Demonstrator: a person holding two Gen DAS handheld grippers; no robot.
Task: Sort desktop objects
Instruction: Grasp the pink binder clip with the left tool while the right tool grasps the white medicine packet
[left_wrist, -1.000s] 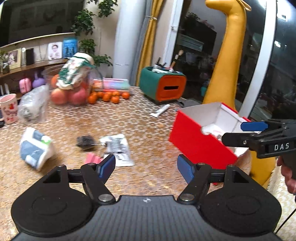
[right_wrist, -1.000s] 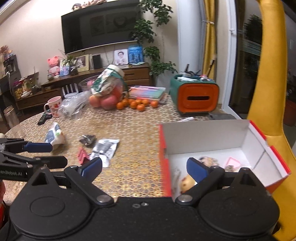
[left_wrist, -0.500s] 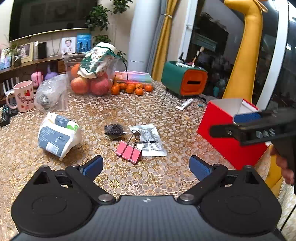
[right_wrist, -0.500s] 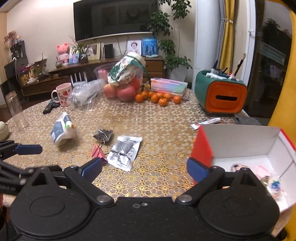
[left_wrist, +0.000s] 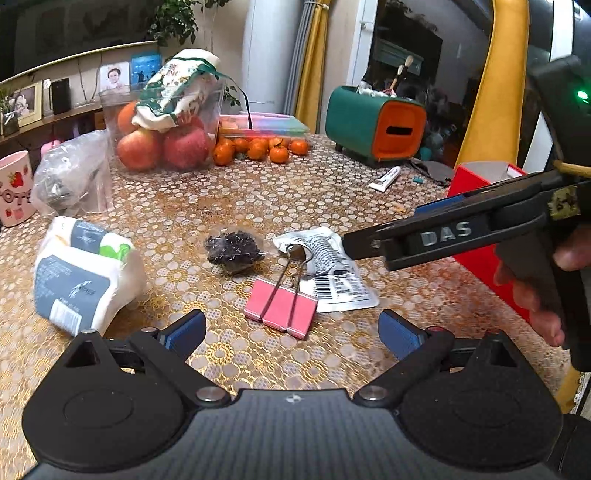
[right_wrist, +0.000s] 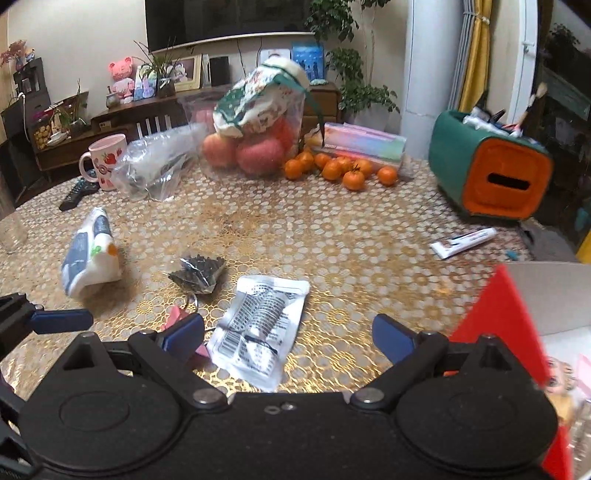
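Observation:
My left gripper (left_wrist: 291, 330) is open and empty, just short of a pink binder clip (left_wrist: 280, 306) lying on the table. A silver foil sachet (left_wrist: 332, 273) lies right behind the clip, and a small bag of black bits (left_wrist: 233, 251) sits left of it. My right gripper (right_wrist: 288, 334) is open and empty, hovering over the foil sachet (right_wrist: 264, 321); it shows from the side in the left wrist view (left_wrist: 373, 236). The red box (right_wrist: 506, 325) with white inside stands at the right and holds small items. A white and grey pouch (left_wrist: 81, 280) lies at the left.
A clear tub of apples (right_wrist: 255, 147), loose tangerines (right_wrist: 340, 168), a green and orange holder (right_wrist: 491, 173), a white tube (right_wrist: 461, 242), a crumpled plastic bag (right_wrist: 155, 166), a pink mug (right_wrist: 105, 160) and a remote (right_wrist: 77, 192) stand on the far half of the table.
Both grippers have swung left from the red box toward the table's middle. The left one has closed in on the pink clip; the right one now hovers over the sachet.

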